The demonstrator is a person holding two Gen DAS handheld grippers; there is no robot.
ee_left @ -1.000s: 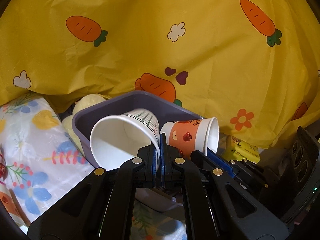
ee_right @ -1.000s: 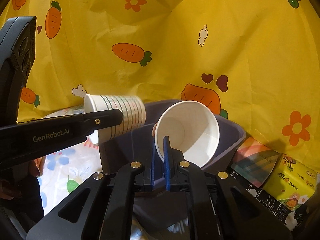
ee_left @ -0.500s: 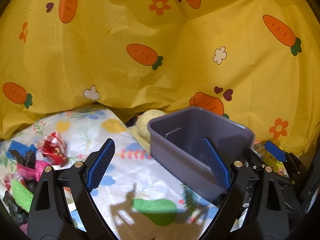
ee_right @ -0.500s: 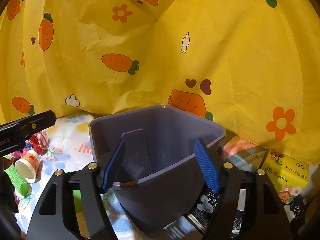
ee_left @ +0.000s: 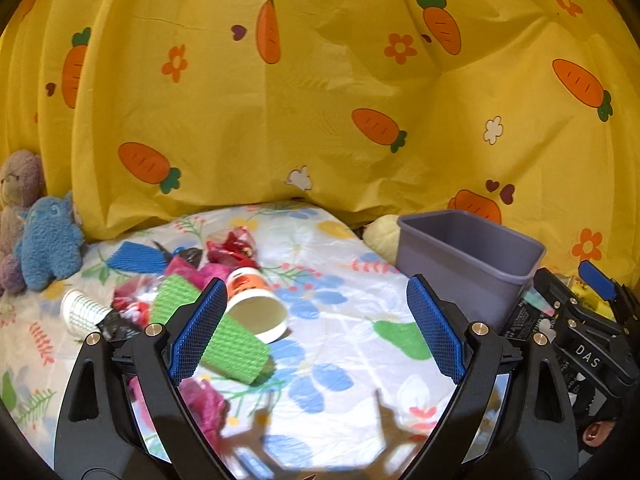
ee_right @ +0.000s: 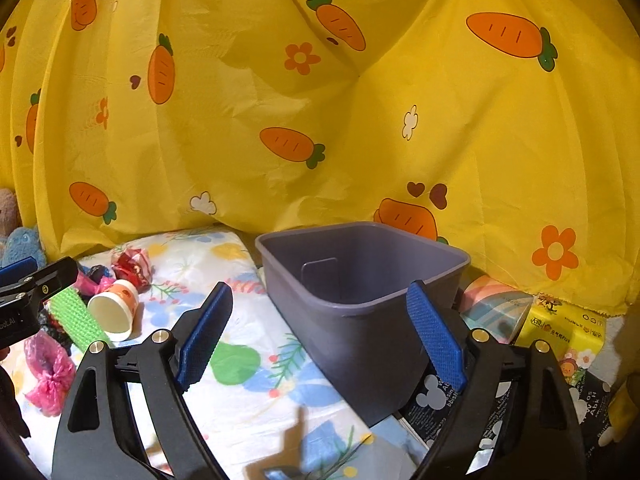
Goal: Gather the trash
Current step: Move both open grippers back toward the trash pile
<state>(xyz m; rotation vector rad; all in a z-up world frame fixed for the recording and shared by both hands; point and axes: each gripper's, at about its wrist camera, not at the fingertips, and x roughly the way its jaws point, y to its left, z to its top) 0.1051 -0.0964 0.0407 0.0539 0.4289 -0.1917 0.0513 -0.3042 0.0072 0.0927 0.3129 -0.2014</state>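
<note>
A grey-purple plastic bin (ee_left: pixel 468 256) stands at the right of the flowered sheet (ee_left: pixel 332 364); it also shows in the right wrist view (ee_right: pixel 360 280). Left of it lies a trash pile: an orange paper cup (ee_left: pixel 256 304) on its side, a green ribbed sleeve (ee_left: pixel 224 340), a striped white cup (ee_left: pixel 82 312), red wrappers (ee_left: pixel 232 244) and pink bags (ee_left: pixel 200 400). My left gripper (ee_left: pixel 316 328) is open and empty above the sheet, right of the pile. My right gripper (ee_right: pixel 320 340) is open and empty just in front of the bin. The cup also shows in the right wrist view (ee_right: pixel 114 310).
A yellow carrot-print cloth (ee_left: pixel 320 100) hangs behind everything. Plush toys, blue (ee_left: pixel 48 240) and purple, sit at the far left. A yellow tissue pack (ee_right: pixel 564 332) and printed packets lie right of the bin. A pale plush (ee_left: pixel 382 232) sits behind the bin.
Both grippers let go of their paper cups over the bin, opened, and pulled back. The left one has swung left toward the trash pile.
</note>
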